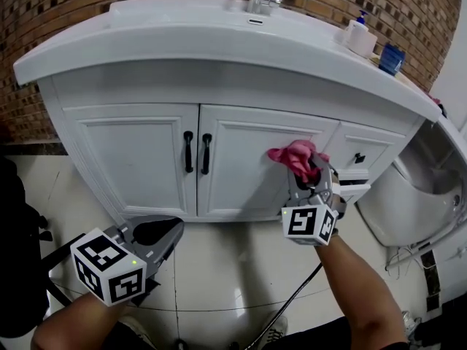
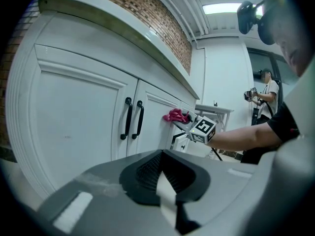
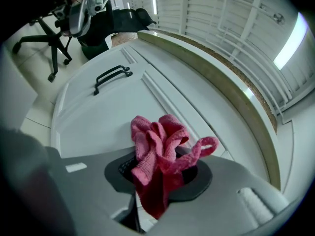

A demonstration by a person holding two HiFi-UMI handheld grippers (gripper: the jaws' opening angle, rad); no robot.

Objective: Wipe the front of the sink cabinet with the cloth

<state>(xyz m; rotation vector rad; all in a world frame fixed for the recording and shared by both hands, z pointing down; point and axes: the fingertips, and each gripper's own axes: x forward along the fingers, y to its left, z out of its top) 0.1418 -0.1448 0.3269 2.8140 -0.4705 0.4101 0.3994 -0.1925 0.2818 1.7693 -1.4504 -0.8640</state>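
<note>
Wiping appears to be under way. The right gripper (image 1: 312,172) is clamped on the bunched pink cloth (image 1: 295,156), which sits at the upper right corner of the right cabinet door (image 1: 244,173) and seems to touch it. The left gripper (image 1: 162,233) hangs low at the near left, jaws together on nothing, well apart from the cabinet. Next, I judge, the cloth needs firm pressure and a sweep left toward the black handles (image 1: 197,152).
</note>
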